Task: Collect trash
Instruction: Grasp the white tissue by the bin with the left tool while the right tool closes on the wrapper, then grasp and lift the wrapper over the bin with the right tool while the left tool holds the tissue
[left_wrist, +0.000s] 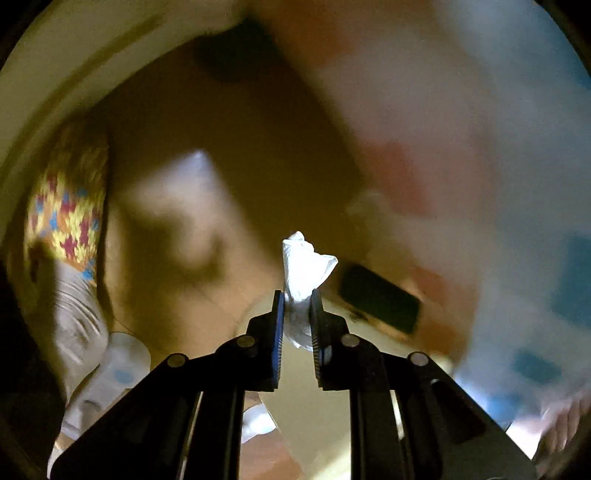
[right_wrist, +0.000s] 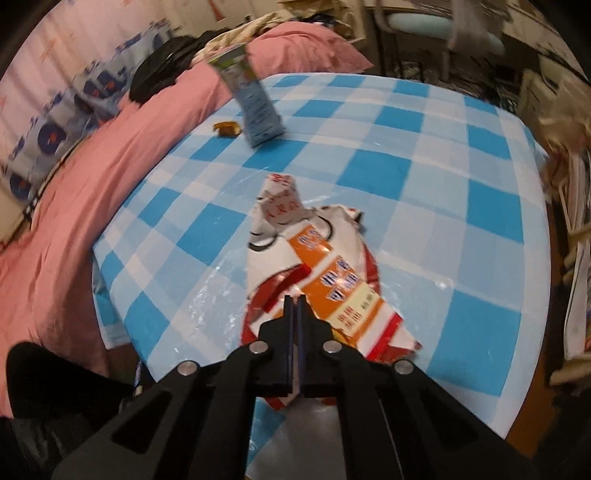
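wrapper print blurred, unreadable

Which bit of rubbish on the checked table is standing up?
The blue-and-white carton at the far edge, leaning but standing. The orange-and-white wrapper lies flat, pinched by the right tongs; the small brown scrap lies low.

One crumpled white tissue wad shows in the left wrist view, along with one dark rectangular object, too blurred to identify, and one cushion with a multicoloured patchwork pattern. The right wrist view holds one flattened orange, red and white snack bag, one light blue and white carton, one small brown scrap, one blue-and-white checked tablecloth and one pink quilt.
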